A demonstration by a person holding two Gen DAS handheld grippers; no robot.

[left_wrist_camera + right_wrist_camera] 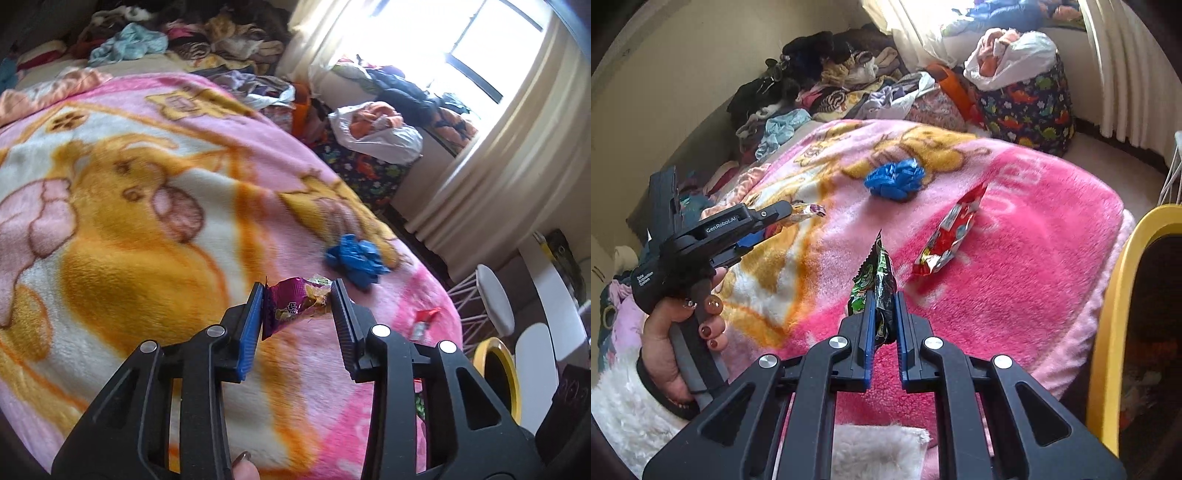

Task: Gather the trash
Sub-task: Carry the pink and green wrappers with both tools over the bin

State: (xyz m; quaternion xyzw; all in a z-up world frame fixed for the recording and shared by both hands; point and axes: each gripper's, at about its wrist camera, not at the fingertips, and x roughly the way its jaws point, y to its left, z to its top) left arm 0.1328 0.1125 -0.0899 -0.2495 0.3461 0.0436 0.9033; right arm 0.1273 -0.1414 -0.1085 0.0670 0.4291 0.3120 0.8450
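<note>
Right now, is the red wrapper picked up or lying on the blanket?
Lying loose on the pink blanket: the red wrapper has no gripper touching it.

Open pink fleece blanket spreads around the crumpled blue plastic bag; the flat red foil wrapper lies near it, piled clothes beyond.

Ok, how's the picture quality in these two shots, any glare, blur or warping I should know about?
Left wrist view: the window is blown out to white, the blanket looks slightly soft, and the fisheye bends the bed edge into a curve. Right wrist view: glare only at the top by the curtain, the green wrapper and red wrapper read sharp, with dark corners from the lens.
</note>
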